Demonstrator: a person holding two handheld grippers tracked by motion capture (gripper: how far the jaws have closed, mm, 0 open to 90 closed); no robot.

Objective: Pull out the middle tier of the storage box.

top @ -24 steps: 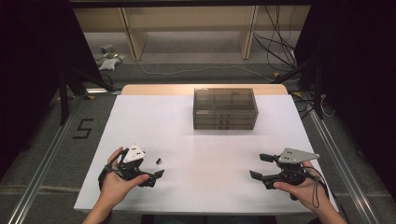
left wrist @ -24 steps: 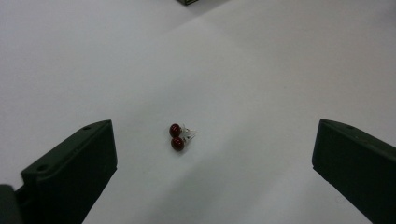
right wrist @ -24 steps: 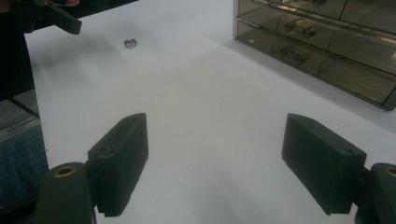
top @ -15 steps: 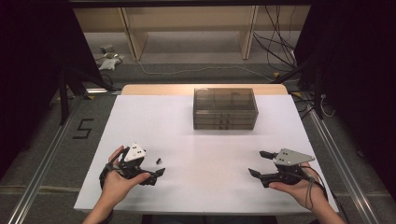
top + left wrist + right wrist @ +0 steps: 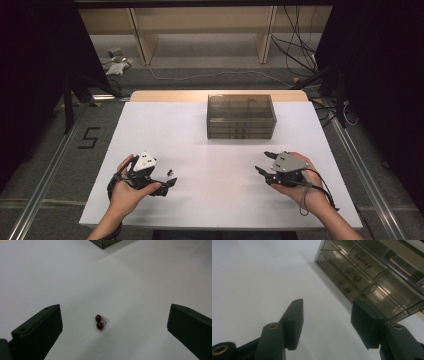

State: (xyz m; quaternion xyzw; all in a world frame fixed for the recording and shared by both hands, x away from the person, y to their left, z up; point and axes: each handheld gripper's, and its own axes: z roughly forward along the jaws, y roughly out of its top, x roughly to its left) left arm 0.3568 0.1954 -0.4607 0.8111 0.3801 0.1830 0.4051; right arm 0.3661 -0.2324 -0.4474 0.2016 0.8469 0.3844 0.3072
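White desk (image 5: 220,150): wide bare surface centre, free room betw. hands and front edge. Smoked drawer box (image 5: 241,116) near far edge, drawers face person; contents hard to make out. Right gripper (image 5: 263,162) front right, fingers part open, nothing betw. them. Left gripper (image 5: 167,179) front left, fingers wide, empty. Red stud earrings (image 5: 100,322) on desk betw. left fingers, untouched.
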